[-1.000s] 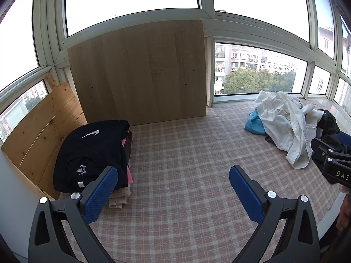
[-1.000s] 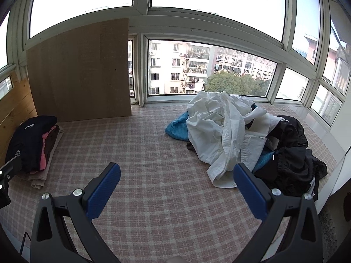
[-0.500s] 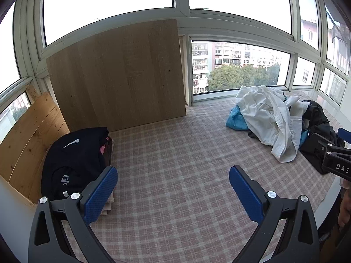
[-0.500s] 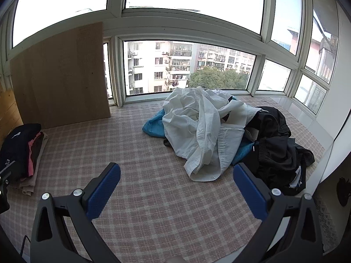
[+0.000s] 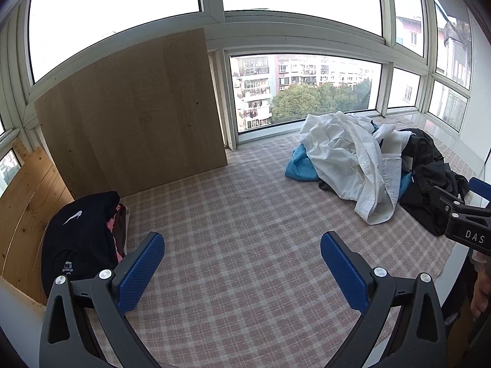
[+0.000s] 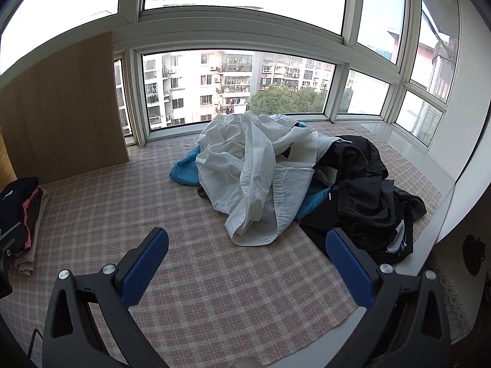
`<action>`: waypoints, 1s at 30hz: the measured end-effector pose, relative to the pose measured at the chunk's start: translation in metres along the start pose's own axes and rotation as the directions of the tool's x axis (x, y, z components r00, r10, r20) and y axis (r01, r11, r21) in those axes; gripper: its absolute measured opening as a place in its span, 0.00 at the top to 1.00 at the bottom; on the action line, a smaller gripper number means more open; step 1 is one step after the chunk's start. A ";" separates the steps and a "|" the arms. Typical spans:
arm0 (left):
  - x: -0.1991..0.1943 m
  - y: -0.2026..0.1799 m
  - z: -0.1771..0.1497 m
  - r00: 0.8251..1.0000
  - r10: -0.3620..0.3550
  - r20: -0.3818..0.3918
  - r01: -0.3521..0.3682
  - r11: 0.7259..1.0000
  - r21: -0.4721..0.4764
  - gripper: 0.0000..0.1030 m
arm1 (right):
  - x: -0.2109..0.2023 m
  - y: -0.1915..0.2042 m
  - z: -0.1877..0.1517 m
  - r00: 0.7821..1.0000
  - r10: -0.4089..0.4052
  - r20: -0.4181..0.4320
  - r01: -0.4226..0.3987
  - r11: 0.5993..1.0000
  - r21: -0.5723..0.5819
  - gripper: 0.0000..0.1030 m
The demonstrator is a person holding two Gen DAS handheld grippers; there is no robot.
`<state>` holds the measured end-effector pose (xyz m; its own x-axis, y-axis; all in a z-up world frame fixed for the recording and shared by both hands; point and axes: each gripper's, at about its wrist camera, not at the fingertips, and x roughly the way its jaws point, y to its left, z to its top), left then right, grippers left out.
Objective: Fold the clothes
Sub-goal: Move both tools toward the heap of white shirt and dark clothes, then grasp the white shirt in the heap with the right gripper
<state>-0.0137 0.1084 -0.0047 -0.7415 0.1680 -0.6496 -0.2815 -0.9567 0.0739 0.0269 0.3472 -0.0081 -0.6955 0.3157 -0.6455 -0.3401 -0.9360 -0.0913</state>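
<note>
Right wrist view: pink-and-white checked cloth covering the platform, largest item, bare across its middle. On it at right, a loose heap: crumpled white button-up shirt on top, rumpled black garments at its right, a blue knitted piece peeking out underneath. At far left, a neat stack of folded clothes topped by a black top with a white logo (pink and beige layers show at its edge).

I read both claws as spread wide and holding nothing: right gripper hovers before the heap, left gripper over bare cloth.

Risks, as I judge them: the shirt is tangled with its neighbours, so a pinch could drag several layers; black garments near the platform edge could slide off.

Containers: none in view.
</note>
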 end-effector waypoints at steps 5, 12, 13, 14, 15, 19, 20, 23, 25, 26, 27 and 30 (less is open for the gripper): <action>0.004 -0.021 0.006 1.000 -0.021 0.001 0.021 1.000 0.009 0.01 | 0.008 -0.027 0.005 1.000 0.005 0.017 -0.005 1.000 0.002 0.00; 0.014 -0.055 0.016 1.000 -0.008 -0.012 0.008 1.000 0.021 0.01 | 0.040 -0.087 0.019 0.999 0.035 0.018 -0.035 0.999 0.036 0.00; 0.016 -0.061 0.018 1.000 0.003 -0.015 -0.002 1.000 0.023 0.01 | 0.046 -0.096 0.023 0.999 0.045 0.027 -0.046 0.998 0.040 0.00; 0.019 -0.065 0.021 1.000 0.007 -0.018 -0.007 1.000 0.015 0.01 | 0.052 -0.106 0.026 0.998 0.057 0.037 -0.058 0.997 0.045 0.00; 0.023 -0.069 0.023 1.000 0.012 -0.021 -0.011 1.000 0.006 0.01 | 0.058 -0.114 0.030 0.996 0.074 0.046 -0.076 0.996 0.044 0.00; 0.035 -0.085 0.034 0.999 0.029 -0.035 -0.030 0.999 -0.029 0.01 | 0.091 -0.137 0.052 0.986 0.162 0.044 -0.162 0.987 0.009 0.00; 0.038 -0.089 0.037 0.999 0.033 -0.038 -0.035 0.999 -0.037 0.01 | 0.100 -0.140 0.058 0.983 0.181 0.037 -0.182 0.983 -0.001 0.00; 0.047 -0.101 0.045 0.998 0.046 -0.048 -0.049 0.997 -0.063 0.01 | 0.127 -0.143 0.077 0.967 0.252 0.028 -0.251 0.967 -0.031 0.00; 0.052 -0.108 0.053 0.997 0.061 -0.048 -0.064 0.995 -0.074 0.01 | 0.148 -0.138 0.087 0.958 0.287 0.014 -0.285 0.956 -0.067 0.00; 0.054 -0.112 0.057 0.997 0.069 -0.045 -0.072 0.994 -0.077 0.01 | 0.159 -0.134 0.092 0.953 0.302 0.003 -0.301 0.950 -0.078 0.00; 0.056 -0.116 0.060 0.996 0.079 -0.045 -0.083 0.994 -0.077 0.01 | 0.170 -0.131 0.098 0.948 0.318 -0.008 -0.317 0.944 -0.088 0.00; 0.062 -0.123 0.067 0.994 0.105 -0.040 -0.108 0.990 -0.086 0.01 | 0.202 -0.117 0.108 0.940 0.338 -0.044 -0.341 0.934 -0.103 0.00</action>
<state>-0.0663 0.2530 -0.0034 -0.7417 0.0570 -0.6684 -0.1462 -0.9861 0.0782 -0.1421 0.5376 -0.0466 -0.7407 -0.0265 -0.6713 -0.0156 -0.9983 0.0566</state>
